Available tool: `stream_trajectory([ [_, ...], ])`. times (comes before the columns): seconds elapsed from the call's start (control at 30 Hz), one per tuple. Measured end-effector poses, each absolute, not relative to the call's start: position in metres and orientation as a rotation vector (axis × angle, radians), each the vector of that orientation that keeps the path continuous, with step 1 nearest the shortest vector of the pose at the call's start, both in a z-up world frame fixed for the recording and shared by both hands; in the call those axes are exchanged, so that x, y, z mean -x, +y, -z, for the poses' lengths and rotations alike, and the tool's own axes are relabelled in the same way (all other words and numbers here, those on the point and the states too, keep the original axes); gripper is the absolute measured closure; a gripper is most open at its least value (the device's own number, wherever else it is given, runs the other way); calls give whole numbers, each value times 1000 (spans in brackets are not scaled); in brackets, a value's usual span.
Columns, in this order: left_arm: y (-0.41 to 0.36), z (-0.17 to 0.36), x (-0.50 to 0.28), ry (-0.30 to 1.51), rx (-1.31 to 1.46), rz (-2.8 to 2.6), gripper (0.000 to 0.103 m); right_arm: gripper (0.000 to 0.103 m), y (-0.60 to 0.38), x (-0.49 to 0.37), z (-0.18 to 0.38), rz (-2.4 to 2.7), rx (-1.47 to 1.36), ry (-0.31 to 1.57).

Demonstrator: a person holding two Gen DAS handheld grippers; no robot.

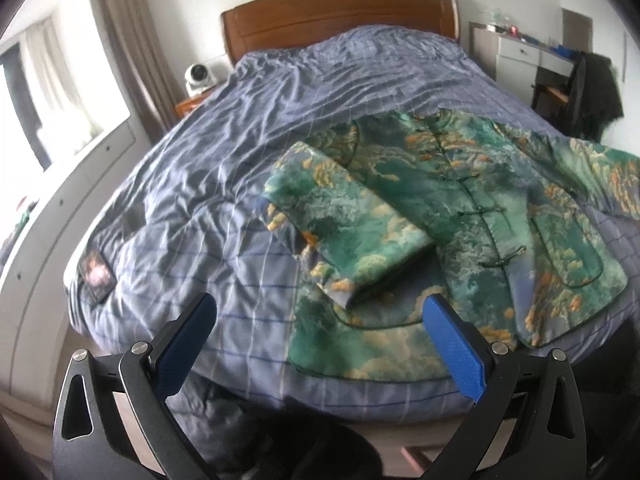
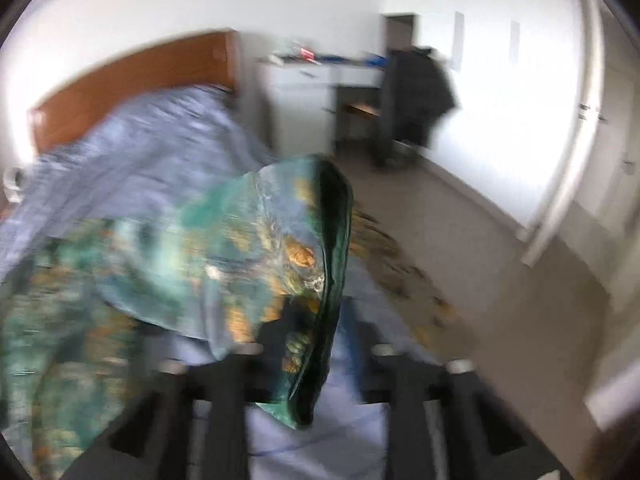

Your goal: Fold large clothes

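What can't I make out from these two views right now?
- Right tongs: right wrist view, motion blur and draped fabric hide the tips.
- Green and gold patterned silk jacket: left wrist view, right sleeve cut off by the frame edge.
- Small dark patch on the blue checked quilt: too blurred to identify.

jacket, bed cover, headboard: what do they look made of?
Jacket: looks like satin or brocade, given the slight sheen and the woven-looking green and gold pattern; the fibre cannot be told.
Bed cover: matte blue checked cloth, probably cotton, much creased.
Headboard: reddish-brown wood, glossy, probably varnished, with visible grain.
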State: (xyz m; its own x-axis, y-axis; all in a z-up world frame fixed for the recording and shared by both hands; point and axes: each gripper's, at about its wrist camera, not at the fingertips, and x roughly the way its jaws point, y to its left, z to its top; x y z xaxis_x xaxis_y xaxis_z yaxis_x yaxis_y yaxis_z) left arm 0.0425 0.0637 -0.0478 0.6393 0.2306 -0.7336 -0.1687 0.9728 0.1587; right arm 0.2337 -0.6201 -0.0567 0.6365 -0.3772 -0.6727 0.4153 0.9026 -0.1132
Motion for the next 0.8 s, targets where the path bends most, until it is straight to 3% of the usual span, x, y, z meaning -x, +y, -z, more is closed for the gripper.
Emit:
stream_trajectory([
  [0.03, 66, 52, -47, 854, -108, -209, 0, 49, -627, -232, 62, 474, -58, 754],
  [0.17, 61, 73, -64, 882, -263, -115, 0, 49, -625, -204, 76, 492, -86, 755],
  [0.47, 15, 143, -127, 866, -682, 140, 0, 49, -489, -162, 92, 215, -51, 754],
  [0.73, 58, 182, -181, 994, -592, 185, 1, 49, -410, -123, 90, 56, -32, 755],
  [0.8, 61, 187, -183, 1030, -551, 235, 17, 49, -395, -120, 89, 18, -28, 757],
])
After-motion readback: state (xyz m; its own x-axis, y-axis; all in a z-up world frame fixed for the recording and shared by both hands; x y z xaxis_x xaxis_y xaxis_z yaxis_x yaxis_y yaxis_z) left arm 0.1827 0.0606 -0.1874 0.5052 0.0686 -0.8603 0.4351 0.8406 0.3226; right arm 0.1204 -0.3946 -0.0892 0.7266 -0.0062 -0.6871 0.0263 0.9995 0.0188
